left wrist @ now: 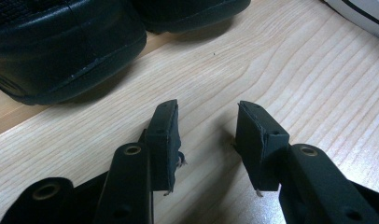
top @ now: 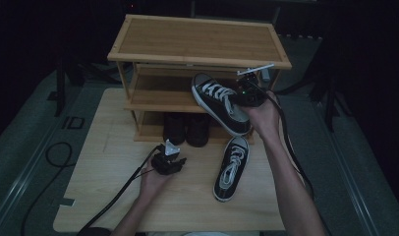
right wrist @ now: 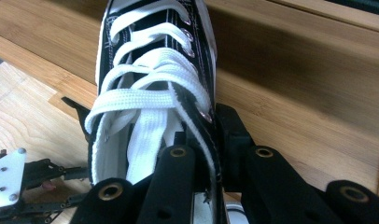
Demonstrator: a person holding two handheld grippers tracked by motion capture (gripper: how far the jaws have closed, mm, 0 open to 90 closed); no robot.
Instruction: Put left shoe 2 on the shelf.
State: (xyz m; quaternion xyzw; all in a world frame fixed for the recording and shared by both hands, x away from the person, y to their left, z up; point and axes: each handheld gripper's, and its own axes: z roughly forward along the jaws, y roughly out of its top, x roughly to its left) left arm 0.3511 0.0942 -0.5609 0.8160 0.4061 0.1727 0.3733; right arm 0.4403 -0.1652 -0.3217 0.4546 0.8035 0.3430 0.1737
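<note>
The right tongs (top: pixel 242 94) are squeezed shut on the side wall of a black sneaker (top: pixel 218 102) with white laces, near where the foot goes in. One jaw is inside the shoe and one is outside, so the thin cloth is pinched between them. That is a good spot to grab, because the wall is thin enough for the jaws. The sneaker hangs in the air, tilted, with its toe pointing at the middle shelf of the wooden shoe rack (top: pixel 197 42). It looks like the person wants to slide it onto that shelf toe first.

The other sneaker (top: pixel 232 167) of the pair lies flat on the surface (top: pixel 104 196), just in front of the rack, waiting for its turn.

The left tongs (top: pixel 168 158) rest low over the surface with a wide gap between the jaws and nothing in them. They sit near the bottom shelf, out of the way, ready to help.

The rack has a bare top and a middle shelf that looks bare. On the bottom shelf stand two dark shoes (top: pixel 186 129) side by side, toes facing out. In the left gripper view their round black toes (left wrist: pixel 61 51) are close in front of the jaws.
</note>
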